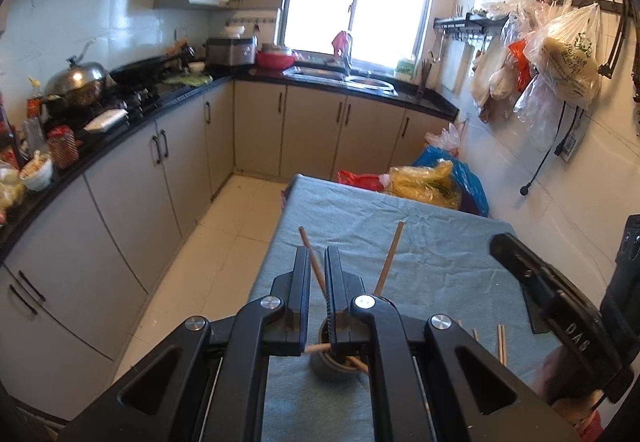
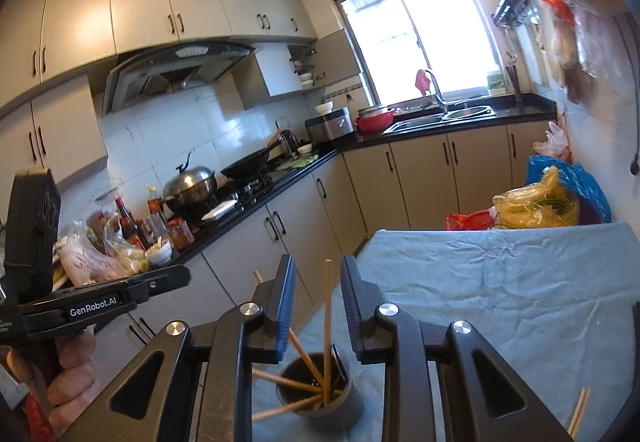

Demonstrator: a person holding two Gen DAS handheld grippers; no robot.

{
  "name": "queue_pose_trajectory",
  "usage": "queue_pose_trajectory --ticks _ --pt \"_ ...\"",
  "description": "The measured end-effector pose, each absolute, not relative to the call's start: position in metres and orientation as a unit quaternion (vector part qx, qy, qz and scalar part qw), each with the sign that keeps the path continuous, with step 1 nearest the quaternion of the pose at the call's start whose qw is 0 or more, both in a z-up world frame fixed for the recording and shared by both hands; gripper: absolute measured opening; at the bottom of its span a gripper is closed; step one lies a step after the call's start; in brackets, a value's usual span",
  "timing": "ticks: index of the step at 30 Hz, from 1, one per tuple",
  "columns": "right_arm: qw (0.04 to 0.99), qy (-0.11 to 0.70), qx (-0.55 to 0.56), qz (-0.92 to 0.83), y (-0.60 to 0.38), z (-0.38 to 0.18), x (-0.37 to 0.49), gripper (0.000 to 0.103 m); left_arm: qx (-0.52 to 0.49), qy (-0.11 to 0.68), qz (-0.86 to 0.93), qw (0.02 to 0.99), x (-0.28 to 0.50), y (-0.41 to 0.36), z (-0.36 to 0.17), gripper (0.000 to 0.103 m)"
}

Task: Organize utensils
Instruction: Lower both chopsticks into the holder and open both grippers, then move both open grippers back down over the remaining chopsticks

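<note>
A dark cup [image 2: 320,402] stands on the blue-green cloth [image 2: 500,282] of the table and holds several wooden chopsticks that lean outward. My right gripper [image 2: 318,262] is open just above it. One upright chopstick [image 2: 328,302] shows between its jaws, untouched by the pads. In the left wrist view the cup [image 1: 324,366] sits under my left gripper [image 1: 318,250], which is shut to a thin slit. A leaning chopstick [image 1: 316,270] shows through that slit and is not gripped. Another chopstick [image 1: 390,258] leans right. Loose chopsticks [image 1: 501,346] lie on the cloth at the right.
A black kitchen counter [image 1: 120,130] with a wok, pots and bottles runs along the left, across a strip of floor. Plastic bags [image 1: 432,182] are piled beyond the table's far end. A tiled wall with hanging bags [image 1: 560,58] is close on the right. A hand [image 2: 72,374] holds the left gripper's handle.
</note>
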State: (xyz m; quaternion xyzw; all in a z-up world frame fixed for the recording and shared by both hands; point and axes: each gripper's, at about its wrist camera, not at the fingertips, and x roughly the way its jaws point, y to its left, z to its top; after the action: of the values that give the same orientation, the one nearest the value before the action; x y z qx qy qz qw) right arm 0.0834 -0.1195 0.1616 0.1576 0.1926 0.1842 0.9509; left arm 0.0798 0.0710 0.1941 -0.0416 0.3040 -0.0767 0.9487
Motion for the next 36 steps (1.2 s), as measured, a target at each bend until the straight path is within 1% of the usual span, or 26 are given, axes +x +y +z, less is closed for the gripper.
queue_pose_trajectory --ticks 1,3,5,8,10,11,12,14,17,21,23,26,36 --pt "0.951 0.191 0.159 0.182 -0.123 0.162 0.077 0.027 -0.038 0.295 -0.071 0.952 0.071 0.07 0.196 0.01" --pt "0.954 0.187 0.158 0.175 -0.13 0.161 0.063 0.029 -0.029 0.277 -0.057 0.959 0.056 0.067 0.2 0.026" --pt "0.956 0.185 0.157 0.168 -0.136 0.159 0.05 0.034 -0.017 0.252 -0.038 0.967 0.034 0.062 0.201 0.03" --pt "0.957 0.184 0.158 0.16 -0.147 0.152 0.03 0.037 -0.007 0.232 -0.018 0.973 0.007 0.055 0.197 0.032" --pt "0.958 0.19 0.156 0.15 -0.153 0.145 0.018 0.037 -0.002 0.226 -0.011 0.974 -0.006 0.049 0.194 0.033" --pt "0.957 0.195 0.157 0.148 -0.157 0.14 0.011 0.038 0.001 0.221 -0.008 0.975 -0.014 0.045 0.192 0.037" --pt "0.956 0.199 0.158 0.146 -0.161 0.136 0.006 0.039 0.002 0.217 -0.005 0.976 -0.021 0.042 0.191 0.045" --pt "0.957 0.205 0.157 0.134 -0.169 0.13 -0.004 0.047 0.006 0.208 0.002 0.978 -0.033 0.034 0.189 0.055" --pt "0.957 0.209 0.161 0.117 -0.185 0.119 -0.02 0.055 0.025 0.197 0.009 0.98 -0.051 0.02 0.184 0.059" --pt "0.957 0.213 0.177 0.087 -0.215 0.106 -0.042 0.064 0.047 0.19 0.005 0.981 -0.071 -0.006 0.171 0.071" --pt "0.955 0.22 0.186 0.074 -0.229 0.099 -0.049 0.066 0.063 0.192 -0.005 0.979 -0.079 -0.02 0.163 0.072" --pt "0.951 0.231 0.198 0.055 -0.245 0.089 -0.058 0.066 0.09 0.204 -0.028 0.974 -0.086 -0.047 0.143 0.073" --pt "0.94 0.256 0.223 0.023 -0.281 0.063 -0.079 0.066 0.156 0.291 -0.069 0.941 -0.076 -0.111 0.063 0.073"
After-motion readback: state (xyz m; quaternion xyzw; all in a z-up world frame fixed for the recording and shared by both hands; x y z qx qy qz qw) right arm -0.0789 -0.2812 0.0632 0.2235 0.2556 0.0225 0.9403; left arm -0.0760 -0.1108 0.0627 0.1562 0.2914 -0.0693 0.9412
